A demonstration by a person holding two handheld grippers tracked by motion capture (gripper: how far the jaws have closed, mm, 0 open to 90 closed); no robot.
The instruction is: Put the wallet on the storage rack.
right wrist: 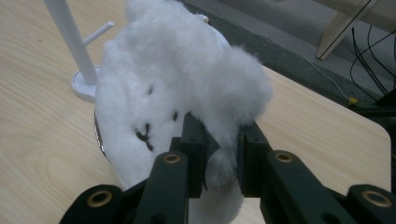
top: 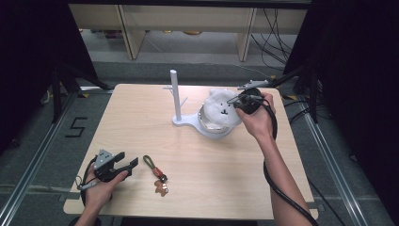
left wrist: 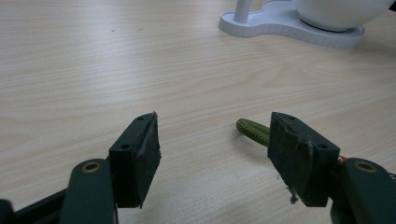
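One plush toy point(right wrist: 182, 79) is clamped in your right claw point(right wrist: 219, 154) over the bowl point(top: 211, 129); your left claw point(left wrist: 212, 154) rests apart, keychain point(top: 157, 175) untouched.

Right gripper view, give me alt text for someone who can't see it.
The right gripper is shut on a fluffy white plush toy with small black marks, above a light wooden table. A white stand rises behind it.

White stand point(top: 175, 96) beside plush point(top: 220, 109); tabletop point(top: 141, 122) leftward open
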